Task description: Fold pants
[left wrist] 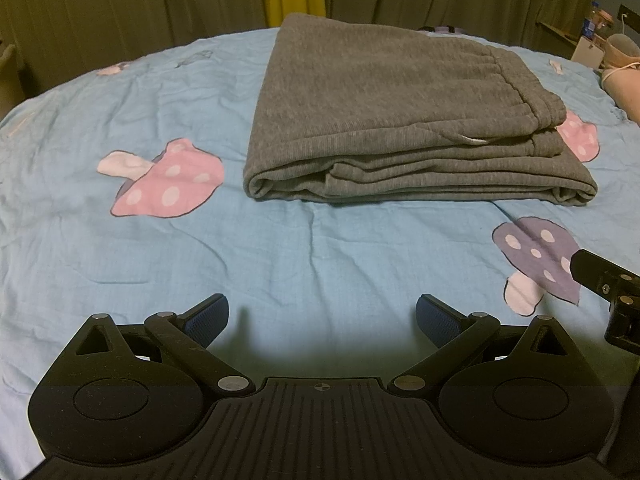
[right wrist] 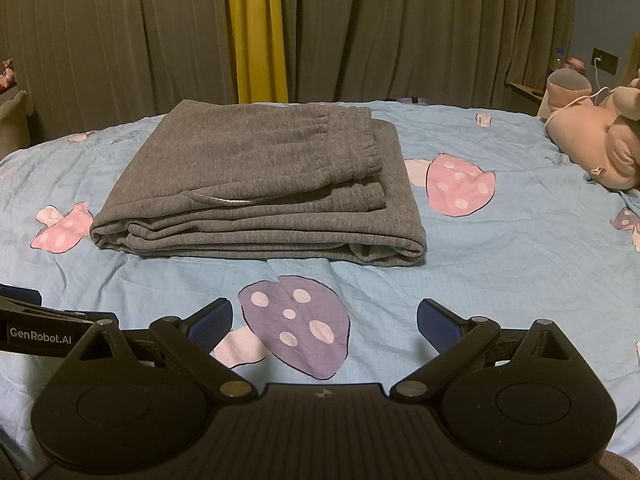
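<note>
Pants (right wrist: 256, 184) look fully folded; both tools sit back from them. Left gripper (left wrist: 322, 316) is spread wide, empty, low over the blue mushroom-print sheet (left wrist: 312, 248). Right gripper (right wrist: 325, 322) is also spread wide, empty, above a purple mushroom print (right wrist: 296, 324). The grey bundle lies well ahead of both, mid-bed, a stacked rectangle with its long axis left-right and the elastic waistband (right wrist: 352, 140) on top toward the right. Judged done or nearly so; at most the next move is squaring the edges.
</note>
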`<state>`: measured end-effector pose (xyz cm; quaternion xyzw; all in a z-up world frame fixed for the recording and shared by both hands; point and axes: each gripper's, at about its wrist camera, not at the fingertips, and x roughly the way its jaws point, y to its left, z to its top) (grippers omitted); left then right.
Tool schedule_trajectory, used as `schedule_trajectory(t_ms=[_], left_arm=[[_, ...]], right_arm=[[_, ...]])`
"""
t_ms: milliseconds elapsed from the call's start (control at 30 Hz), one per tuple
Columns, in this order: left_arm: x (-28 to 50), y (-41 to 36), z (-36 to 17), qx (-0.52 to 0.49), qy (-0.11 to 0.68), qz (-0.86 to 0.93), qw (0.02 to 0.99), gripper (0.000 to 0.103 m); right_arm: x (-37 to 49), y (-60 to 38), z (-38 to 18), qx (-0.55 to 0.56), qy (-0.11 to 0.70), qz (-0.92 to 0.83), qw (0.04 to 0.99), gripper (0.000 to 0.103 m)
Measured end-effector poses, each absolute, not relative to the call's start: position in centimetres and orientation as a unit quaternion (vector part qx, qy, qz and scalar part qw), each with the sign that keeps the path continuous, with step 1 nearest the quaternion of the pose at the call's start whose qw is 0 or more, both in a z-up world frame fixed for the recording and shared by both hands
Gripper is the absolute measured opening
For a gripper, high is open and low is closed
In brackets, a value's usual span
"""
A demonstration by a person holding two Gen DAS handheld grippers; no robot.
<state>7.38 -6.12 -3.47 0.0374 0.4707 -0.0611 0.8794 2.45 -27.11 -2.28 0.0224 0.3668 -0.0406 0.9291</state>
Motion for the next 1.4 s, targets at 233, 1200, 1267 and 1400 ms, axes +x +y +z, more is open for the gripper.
schedule_trajectory(t_ms=[233, 1200, 1267, 1400], left_arm=[[7.37, -6.12, -3.48, 0.038, 0.471, -0.061, 0.879, 0.103], [7.30, -6.26, -3.33, 0.037, 0.470, -0.065, 0.879, 0.103], [7.32, -6.27, -3.33, 0.037, 0.470, -0.065, 0.879, 0.103], [7.31, -6.29, -3.34, 0.038, 0.470, -0.065, 0.880, 0.103]], right_arm=[[2.43, -27.10, -2.27, 0.022, 0.367, -0.041, 0.929, 0.099], [2.45, -27.02, -2.21, 0.017, 0.365, -0.039, 0.930, 0.099], [2.48, -27.06, -2.21, 0.017, 0.366, -0.039, 0.930, 0.099], [2.45, -27.00, -2.20, 0.017, 0.365, -0.038, 0.930, 0.099]])
